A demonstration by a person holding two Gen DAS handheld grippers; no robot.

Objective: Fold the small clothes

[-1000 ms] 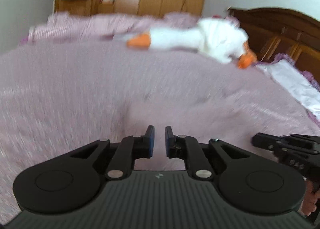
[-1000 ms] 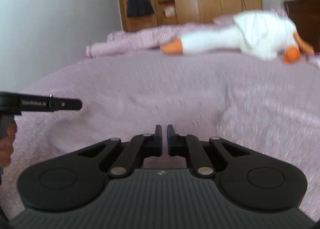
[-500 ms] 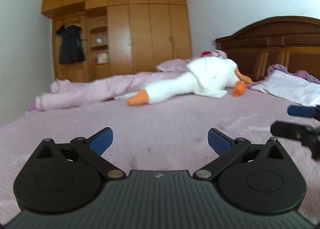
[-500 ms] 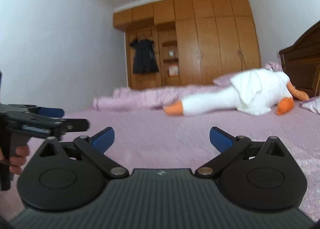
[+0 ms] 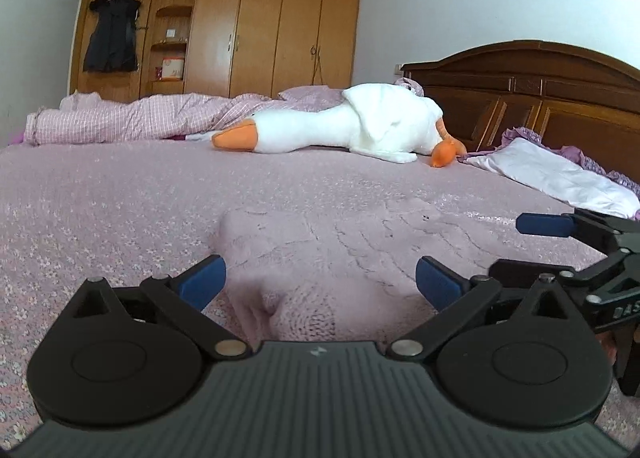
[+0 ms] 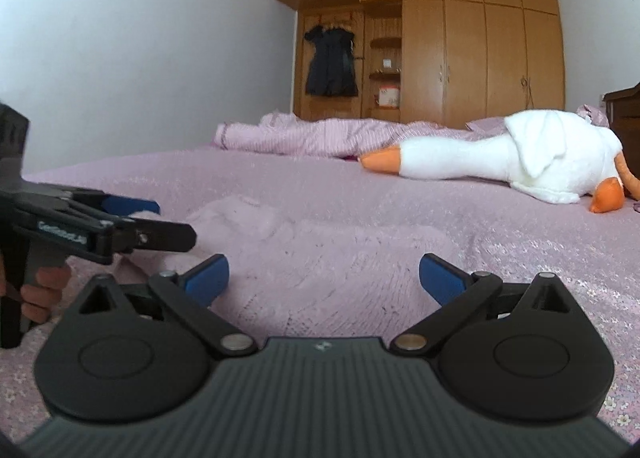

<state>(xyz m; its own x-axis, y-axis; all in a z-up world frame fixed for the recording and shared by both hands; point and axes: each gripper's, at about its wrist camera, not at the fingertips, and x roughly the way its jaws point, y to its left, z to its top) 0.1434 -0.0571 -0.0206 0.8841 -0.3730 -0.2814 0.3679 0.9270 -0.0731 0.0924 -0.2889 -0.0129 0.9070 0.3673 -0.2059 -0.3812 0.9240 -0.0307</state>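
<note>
While both of your grippers hang low over the bed, neither has anything in its grip: the left gripper (image 5: 320, 282) has its 2 blue-padded fingers (image 5: 202, 282) spread wide, and the right gripper (image 6: 324, 278) is spread just as wide. Directly ahead of both lies the small pink knitted garment (image 5: 320, 258), flat on the bedspread (image 5: 100, 217), its nearest edge bunched into a soft fold just in front of the left fingers.

Your first risk is colour. The garment is almost the same pink as the bedspread, so you could misjudge its edge and pinch the spread along with it, dragging both when you lift. The knit looks loose and stretchy, so a pinch on only 1 layer would probably pull the piece out of shape rather than carry it over.

Your second risk is the tools themselves. In the right view the left gripper (image 6: 132, 225) reaches across close beside your right fingers (image 6: 208, 274), so closing inward at once could knock them together.

Further off, the white plush goose (image 5: 340, 129) and the white pillow (image 5: 552, 177) lie well apart from the work, and the rumpled checked quilt (image 5: 132, 121) and wardrobe (image 5: 260, 25) beyond pose no trouble.
</note>
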